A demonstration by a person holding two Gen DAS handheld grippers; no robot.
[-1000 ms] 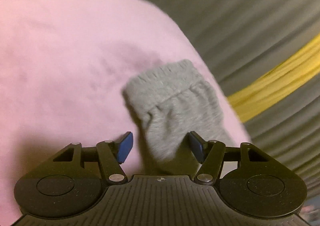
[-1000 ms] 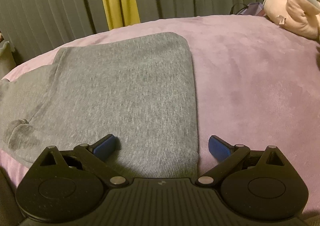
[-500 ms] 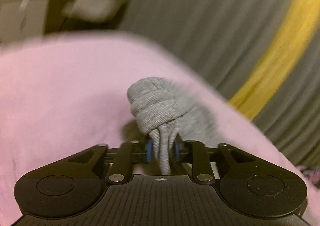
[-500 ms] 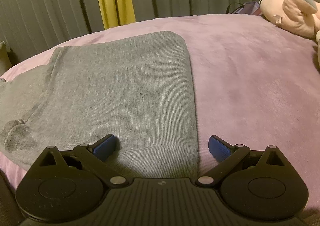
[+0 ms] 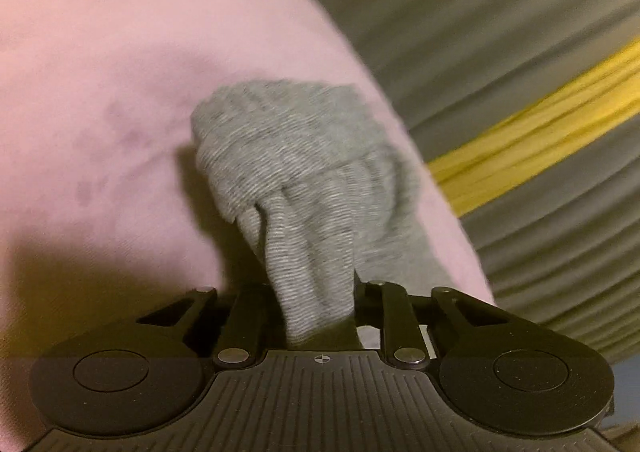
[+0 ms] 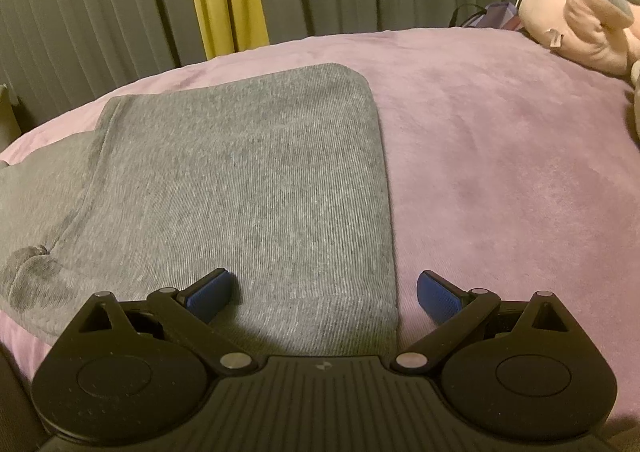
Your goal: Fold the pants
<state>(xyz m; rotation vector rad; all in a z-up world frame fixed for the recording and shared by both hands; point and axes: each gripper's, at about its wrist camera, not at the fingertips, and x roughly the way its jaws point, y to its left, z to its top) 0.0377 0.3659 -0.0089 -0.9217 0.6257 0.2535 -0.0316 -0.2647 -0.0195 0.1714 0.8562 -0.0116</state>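
1. the left gripper (image 5: 316, 292) had just closed on the cuffed leg end (image 5: 296, 156) of the grey pants (image 6: 240, 188); fabric sat pinched between its jaws.
2. the right gripper (image 6: 324, 292) stood wide open, holding nothing, its jaws astride the pants' near right corner.
3. the pants lay flat on the pink bedcover (image 6: 500, 156), long axis running leftward from the right gripper toward the cuff; the left gripper was nearer it.

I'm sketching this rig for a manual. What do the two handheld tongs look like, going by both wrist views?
Both look alike. The right tongs have a black ribbed body, two round black discs at the sides, and angled black link arms on silver pivot pins, ending in blue textured pads. A small pale mark sits at the body's centre. The left tongs share that build, with a crosshair mark; their pads are hidden. No cables, hands or sleeves show.
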